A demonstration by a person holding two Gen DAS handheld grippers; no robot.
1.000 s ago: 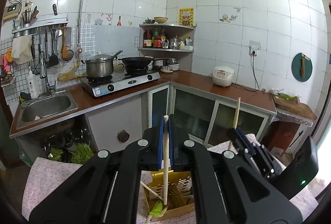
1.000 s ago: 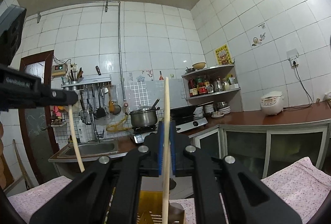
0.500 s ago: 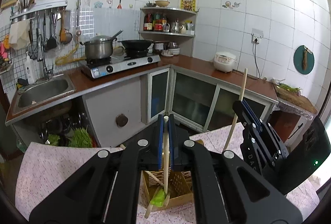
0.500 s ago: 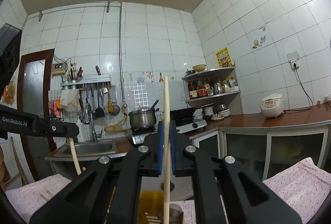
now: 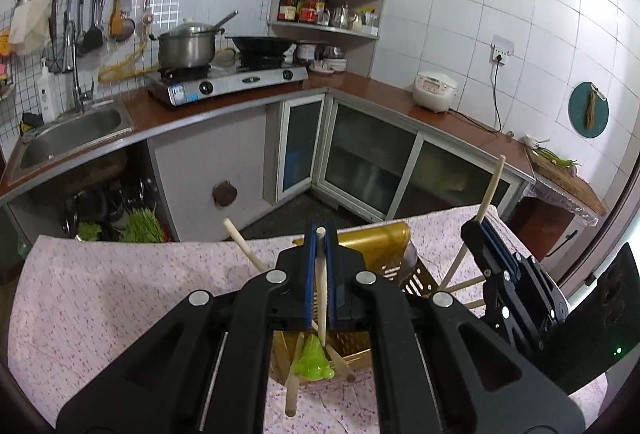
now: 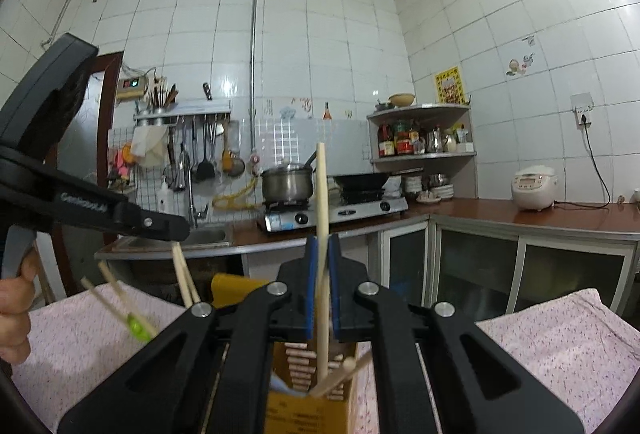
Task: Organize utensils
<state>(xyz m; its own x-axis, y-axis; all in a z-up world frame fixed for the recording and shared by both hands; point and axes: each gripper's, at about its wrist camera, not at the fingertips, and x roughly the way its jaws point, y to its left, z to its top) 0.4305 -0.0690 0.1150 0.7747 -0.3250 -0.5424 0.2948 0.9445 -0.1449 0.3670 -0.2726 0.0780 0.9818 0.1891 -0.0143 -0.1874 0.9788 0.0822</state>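
My left gripper is shut on a pale wooden chopstick that runs down between the blue pads. Below the jaws, a green clip sits among crossed wooden sticks over the yellow slotted utensil holder. My right gripper is shut on another upright chopstick, whose lower end reaches into the holder. In the left wrist view the right gripper is beside the holder's right. In the right wrist view the left gripper hangs at left over sticks with the green clip.
The holder stands on a table under a pink flowered cloth. Loose chopsticks lie on the cloth right of the holder. A person's hand grips the left tool. Behind are a kitchen counter, stove, sink and cabinets.
Both grippers have sunk toward the table, each keeping its chopstick. The left view has tipped downward, so the holder and cloth show larger. The green clip now appears in the right view.
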